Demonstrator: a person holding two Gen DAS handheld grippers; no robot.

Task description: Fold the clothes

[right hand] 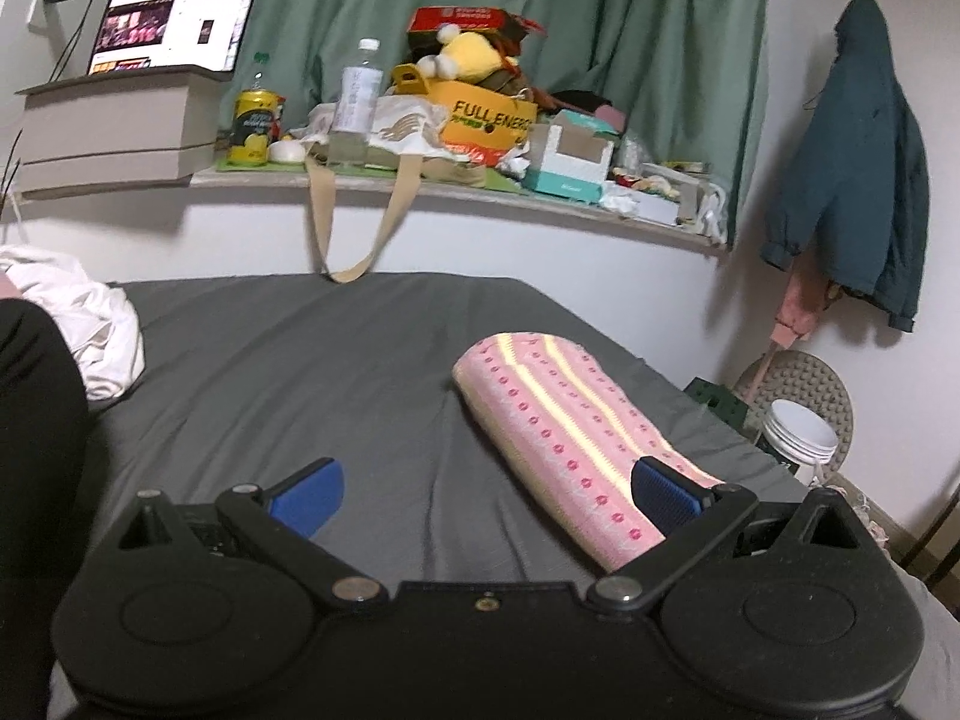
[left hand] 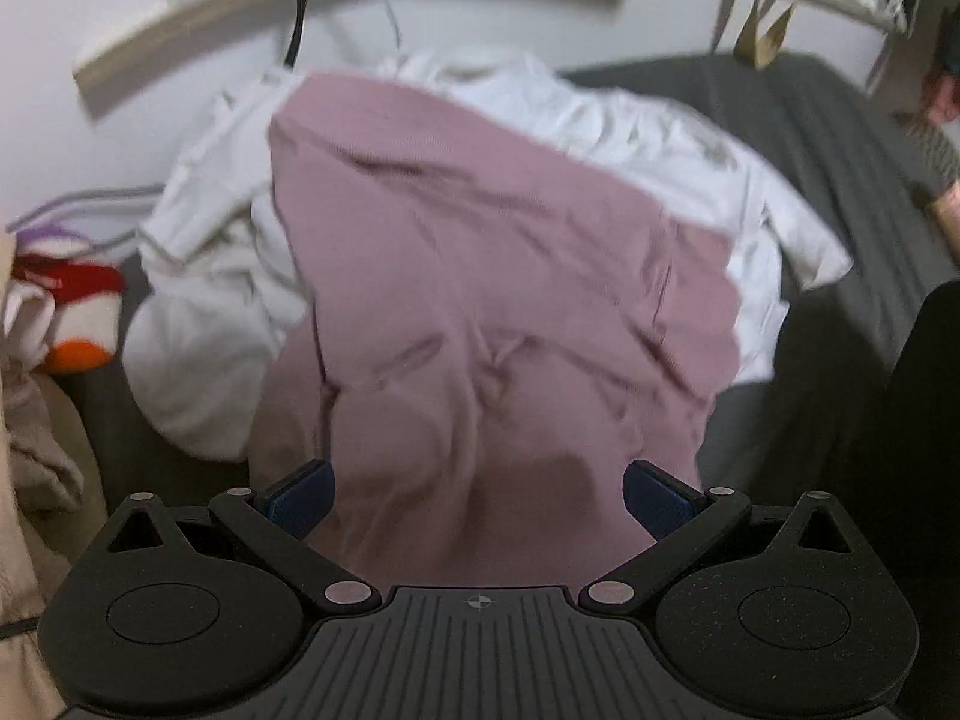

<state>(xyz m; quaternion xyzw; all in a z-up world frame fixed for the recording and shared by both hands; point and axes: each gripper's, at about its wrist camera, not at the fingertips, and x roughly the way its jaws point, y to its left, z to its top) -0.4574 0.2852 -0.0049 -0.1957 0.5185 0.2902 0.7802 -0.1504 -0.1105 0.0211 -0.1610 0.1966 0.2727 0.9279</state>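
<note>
The left claw is spread wide, its blue pads far apart and gripping nothing. A crumpled pink garment fills the space between and ahead of the pads; its near edge runs down between them toward the claw body, but whether the cloth touches either pad cannot be told, since the view is blurred. Behind and to both sides of the pink garment lies a heap of white cloth. All of it rests on a grey sheet that stretches away to the claw's right. Far left of the claw sits a red, white and orange item, and beige fabric bunches at the near left edge.

The right claw is likewise released, pads well apart and empty, hovering over the grey sheet. A folded pink striped cloth lies on the sheet ahead and to the right, its near end passing behind the right pad; contact cannot be told. White cloth shows far left. Straight ahead, beyond the sheet, a cluttered shelf carries a bottle, a yellow can and a yellow box, with a lit screen at upper left. A dark jacket hangs on the wall to the right.
</note>
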